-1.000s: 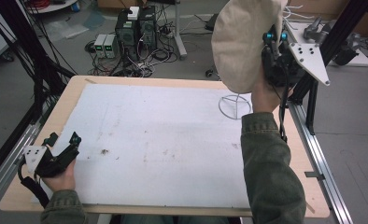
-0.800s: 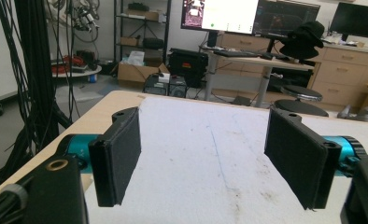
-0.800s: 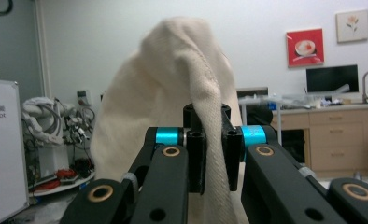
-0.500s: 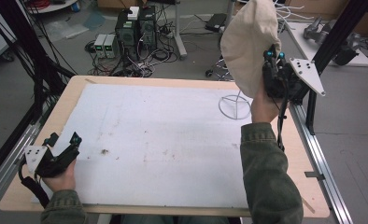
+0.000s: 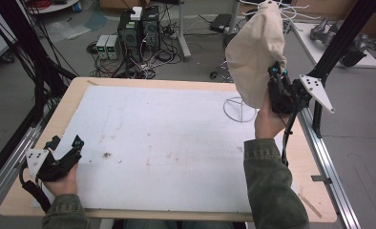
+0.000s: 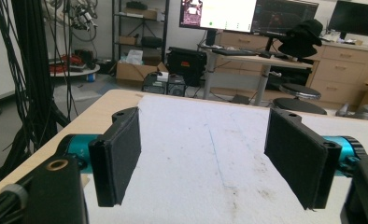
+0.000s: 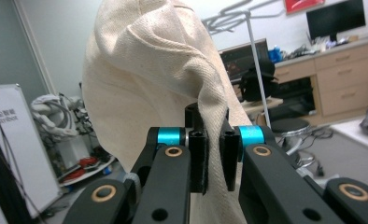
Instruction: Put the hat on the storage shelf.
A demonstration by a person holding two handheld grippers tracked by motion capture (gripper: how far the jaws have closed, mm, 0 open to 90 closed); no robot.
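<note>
A light wooden table (image 5: 47,129) is seen from above, most of its top covered by a large white stained mat (image 5: 162,143) that reaches nearly to every edge. Above the far right corner of the table a cream canvas cloth hat (image 5: 255,52) is held up in the air, its crown uppermost and its lower edge hanging down; in the right gripper view the same hat (image 7: 140,88) takes up the middle of the picture. The hat is gripped by the right gripper (image 5: 277,81), which is raised above the right edge of the table, and in the right gripper view its fingers (image 7: 198,158) are seen pressed together on a fold of the cloth, pinching it between the two black pads. Beneath the hat, on the far right part of the mat, a thin white wire stand with a round base (image 5: 241,109) is seen, its upright rod rising behind the cloth. The left gripper (image 5: 64,143) is held low at the near left corner of the table, just above the mat, well apart from the hat. In the left gripper view its fingers (image 6: 119,158) are spread wide, with nothing between them.
</note>
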